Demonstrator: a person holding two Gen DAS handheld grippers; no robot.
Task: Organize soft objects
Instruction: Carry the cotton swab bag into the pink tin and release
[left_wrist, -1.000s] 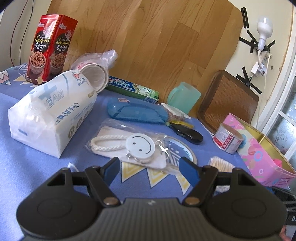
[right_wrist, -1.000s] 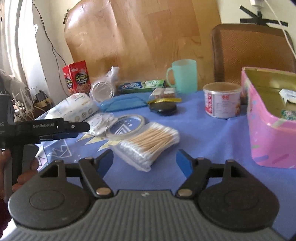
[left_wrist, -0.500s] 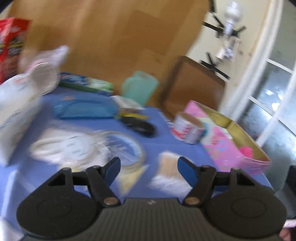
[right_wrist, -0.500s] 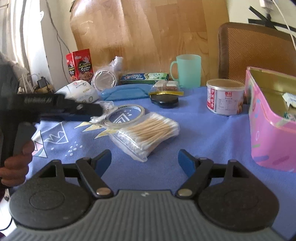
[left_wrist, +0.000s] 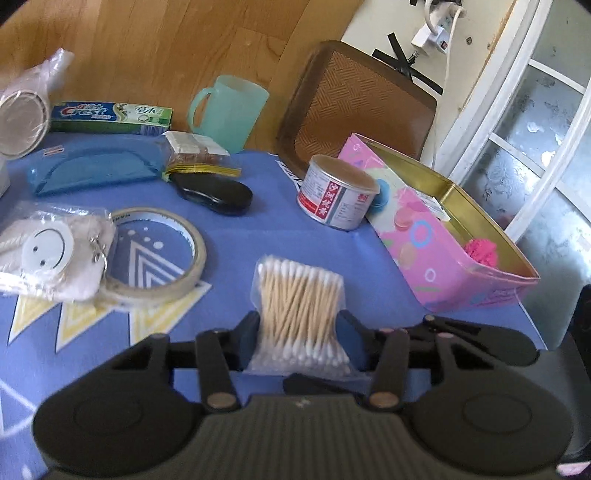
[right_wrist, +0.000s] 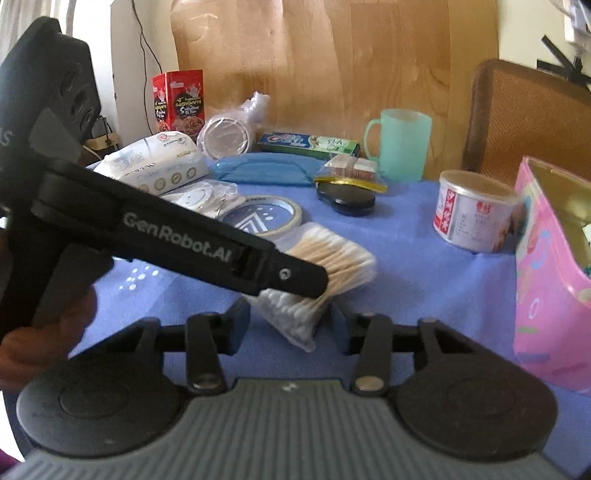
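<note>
Left wrist view: our left gripper (left_wrist: 299, 338) has just been closing and its jaws now pinch the bag of cotton swabs (left_wrist: 300, 310) from both sides, the bag resting on the blue tablecloth (left_wrist: 280, 229). The pink tin box (left_wrist: 436, 251) sits ahead to the right, a pink fluffy item (left_wrist: 482, 251) already in it. Ahead left: tape roll (left_wrist: 159, 254), smiley keychain pouch (left_wrist: 51, 254), both unsorted.

Right wrist view: our right gripper (right_wrist: 291, 325) has also been closing; the swab bag's near end lies between its jaws, but we cannot tell if the pads touch. The tissue pack (right_wrist: 155, 166) waits far left. We judge sorting barely started.
</note>
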